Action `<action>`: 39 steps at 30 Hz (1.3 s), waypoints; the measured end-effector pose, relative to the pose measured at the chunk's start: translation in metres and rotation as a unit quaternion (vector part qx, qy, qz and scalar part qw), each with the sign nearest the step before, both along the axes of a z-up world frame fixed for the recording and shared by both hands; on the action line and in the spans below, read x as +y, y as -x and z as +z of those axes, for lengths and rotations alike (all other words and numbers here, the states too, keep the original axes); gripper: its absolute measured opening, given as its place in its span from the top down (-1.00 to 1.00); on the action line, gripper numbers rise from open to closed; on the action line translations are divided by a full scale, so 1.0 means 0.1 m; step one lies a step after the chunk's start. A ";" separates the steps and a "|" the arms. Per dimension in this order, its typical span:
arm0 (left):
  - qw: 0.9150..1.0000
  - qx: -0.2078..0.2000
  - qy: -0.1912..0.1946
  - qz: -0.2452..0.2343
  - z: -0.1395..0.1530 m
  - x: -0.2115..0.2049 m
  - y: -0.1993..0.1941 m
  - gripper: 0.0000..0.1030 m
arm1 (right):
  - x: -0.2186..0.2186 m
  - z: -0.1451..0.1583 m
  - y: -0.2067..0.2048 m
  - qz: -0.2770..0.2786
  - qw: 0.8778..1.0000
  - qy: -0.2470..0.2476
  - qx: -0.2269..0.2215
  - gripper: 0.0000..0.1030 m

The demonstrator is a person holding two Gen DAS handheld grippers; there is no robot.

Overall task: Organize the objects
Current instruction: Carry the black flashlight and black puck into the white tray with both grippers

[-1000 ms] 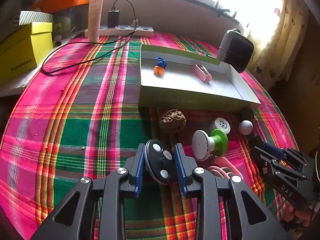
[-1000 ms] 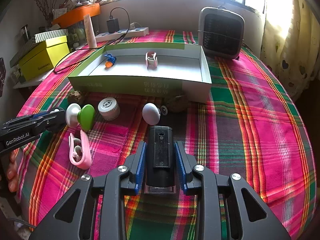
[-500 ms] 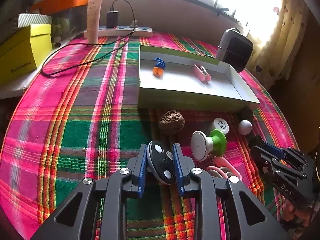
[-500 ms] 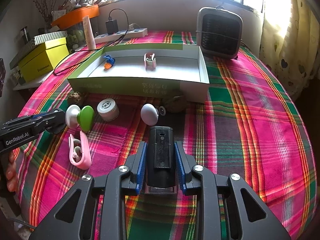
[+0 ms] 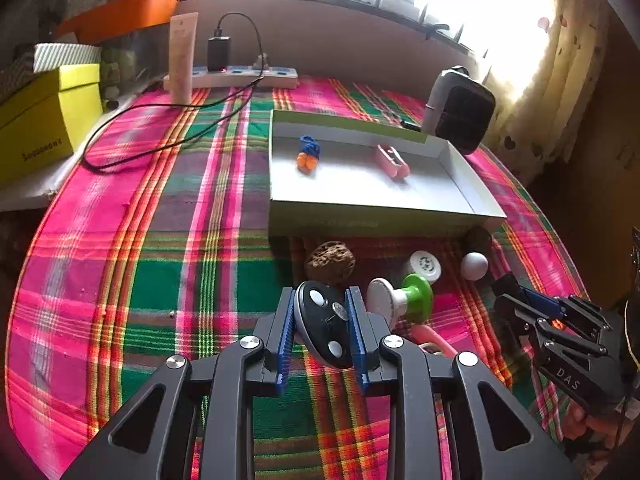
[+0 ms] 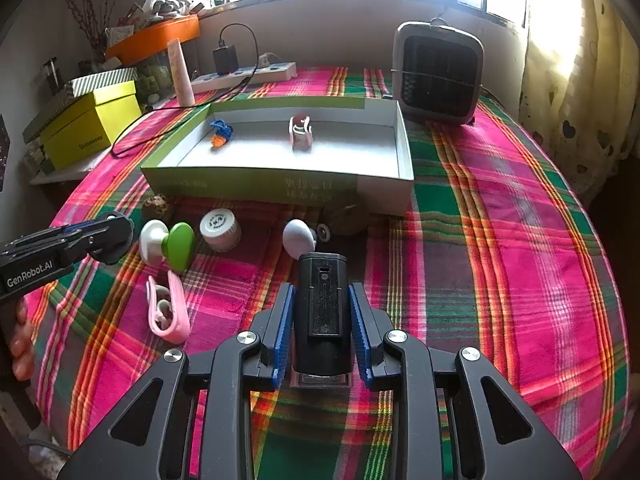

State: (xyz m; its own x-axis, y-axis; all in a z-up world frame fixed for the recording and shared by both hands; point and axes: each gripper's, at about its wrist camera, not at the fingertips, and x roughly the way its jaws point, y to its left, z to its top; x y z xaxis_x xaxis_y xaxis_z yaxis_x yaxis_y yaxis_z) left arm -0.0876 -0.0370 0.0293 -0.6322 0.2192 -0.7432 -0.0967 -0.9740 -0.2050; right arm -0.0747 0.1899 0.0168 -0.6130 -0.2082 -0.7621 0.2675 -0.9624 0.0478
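Note:
My left gripper (image 5: 321,300) is shut on a black disc with white dots (image 5: 326,322), held above the plaid cloth. My right gripper (image 6: 322,292) is shut on a black box-shaped device (image 6: 322,312). A shallow green-sided tray (image 6: 280,186) lies ahead; it holds a blue-and-orange item (image 6: 220,134) and a pink clip (image 6: 300,132). In front of the tray lie a brown sponge ball (image 5: 330,262), a white-and-green knob (image 6: 170,242), a white cap (image 6: 220,228), a white egg shape (image 6: 298,238) and a pink clip (image 6: 168,314).
A grey-and-black heater (image 6: 438,74) stands behind the tray at right. A power strip with charger and cable (image 6: 244,72), a cream tube (image 6: 182,74), a yellow box (image 6: 88,124) and an orange bin (image 6: 156,36) are at the back left.
Both grippers have risen slightly and edged toward the tray with their objects; the black disc has tilted a little in the left jaws.

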 end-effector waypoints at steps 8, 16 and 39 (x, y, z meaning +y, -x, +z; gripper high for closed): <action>1.000 0.017 0.000 -0.014 0.17 0.07 0.06 0.56 | 0.00 0.17 0.06 0.003 1.000 0.003 0.013 0.44; 0.999 0.017 -0.004 -0.028 0.25 0.15 0.25 0.56 | 0.03 0.25 0.27 -0.003 1.000 0.010 0.012 0.44; 0.999 0.010 -0.001 -0.046 0.28 0.36 1.13 0.56 | -0.04 0.32 1.20 -0.013 1.000 -0.002 0.007 0.44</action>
State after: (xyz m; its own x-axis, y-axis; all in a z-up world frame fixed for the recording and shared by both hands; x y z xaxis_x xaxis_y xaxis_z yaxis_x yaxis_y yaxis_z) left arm -0.2001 -0.0006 0.0574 -0.6245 0.2788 -0.7296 -0.1902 -0.9603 -0.2041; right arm -0.1950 0.1863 0.0492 -0.6281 -0.1897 -0.7547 0.2430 -0.9691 0.0414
